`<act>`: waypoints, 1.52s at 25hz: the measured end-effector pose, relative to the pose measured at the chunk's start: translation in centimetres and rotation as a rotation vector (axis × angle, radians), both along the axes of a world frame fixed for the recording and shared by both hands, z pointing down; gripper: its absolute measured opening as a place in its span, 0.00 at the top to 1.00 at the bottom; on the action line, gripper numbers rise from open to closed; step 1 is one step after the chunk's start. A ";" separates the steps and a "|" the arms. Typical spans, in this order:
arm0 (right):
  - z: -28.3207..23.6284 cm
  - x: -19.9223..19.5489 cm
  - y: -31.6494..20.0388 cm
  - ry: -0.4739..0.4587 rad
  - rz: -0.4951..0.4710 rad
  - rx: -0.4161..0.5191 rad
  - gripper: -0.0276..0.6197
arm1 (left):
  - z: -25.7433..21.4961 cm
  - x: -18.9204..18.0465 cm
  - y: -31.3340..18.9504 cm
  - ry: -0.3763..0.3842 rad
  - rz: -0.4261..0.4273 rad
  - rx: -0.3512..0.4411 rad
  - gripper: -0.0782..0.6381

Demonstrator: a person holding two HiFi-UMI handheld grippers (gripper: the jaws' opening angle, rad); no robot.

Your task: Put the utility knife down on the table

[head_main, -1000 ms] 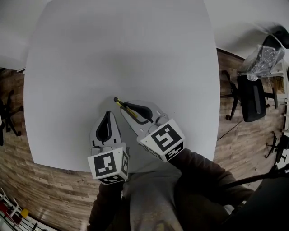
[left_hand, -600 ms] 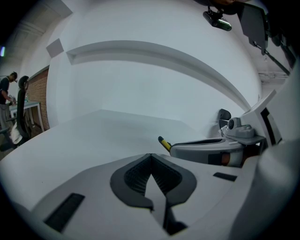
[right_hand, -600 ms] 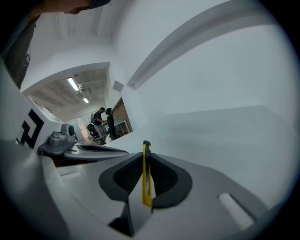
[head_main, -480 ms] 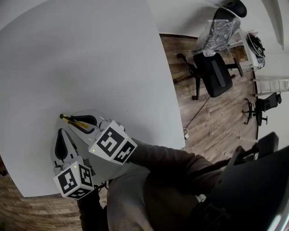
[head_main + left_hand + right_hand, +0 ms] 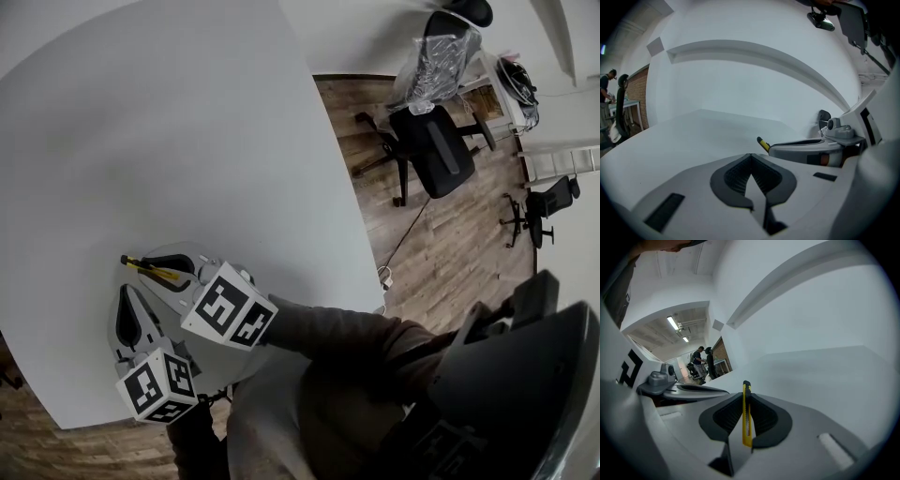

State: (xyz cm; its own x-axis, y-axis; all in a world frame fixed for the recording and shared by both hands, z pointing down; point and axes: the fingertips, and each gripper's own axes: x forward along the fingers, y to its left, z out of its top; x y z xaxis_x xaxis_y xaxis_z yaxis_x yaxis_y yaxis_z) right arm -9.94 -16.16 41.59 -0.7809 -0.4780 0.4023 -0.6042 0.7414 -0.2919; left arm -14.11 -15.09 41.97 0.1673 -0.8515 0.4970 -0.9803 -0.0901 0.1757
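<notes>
Table [image 5: 187,141] beneath; right gripper view shows claw [image 5: 746,398] pinching utility knife [image 5: 747,425].

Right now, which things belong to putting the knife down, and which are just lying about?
For the job: utility knife, clamped in the right claw; table.
Just about: left claw, shut and empty; black office chair; wooden floor.

Utility knife [image 5: 746,416]: slim yellow body, black far end. It is clamped edge-on between the dark pads of the right hand-held gripper [image 5: 746,401], with the near end at the pad bases. In the head view the black end projects past the jaw tips toward 10 o'clock, over the white table [image 5: 187,141]. Contact with the table cannot be determined. Blade extension cannot be determined.
</notes>
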 end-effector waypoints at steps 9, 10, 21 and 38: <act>0.4 0.7 0.8 0.001 -0.002 -0.002 0.88 | 0.7 0.7 0.7 0.010 0.002 0.001 0.89; 0.4 0.9 1.0 0.003 -0.001 -0.004 0.88 | 0.8 1.0 0.9 0.014 0.003 -0.003 0.89; 1.1 -1.5 0.5 0.017 -0.006 -0.020 0.88 | 1.3 -1.6 0.7 0.021 -0.011 -0.032 0.89; 3.5 -1.6 0.0 0.031 -0.001 -0.065 0.88 | 3.2 -1.7 -0.1 0.034 -0.008 -0.067 0.89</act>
State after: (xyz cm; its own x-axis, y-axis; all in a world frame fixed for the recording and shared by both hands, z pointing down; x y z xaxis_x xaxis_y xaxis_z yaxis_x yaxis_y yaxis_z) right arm -11.51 -16.21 45.09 -0.7681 -0.4489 0.4567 -0.6128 0.7222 -0.3208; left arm -15.78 -15.17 45.22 0.1787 -0.8178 0.5471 -0.9743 -0.0695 0.2143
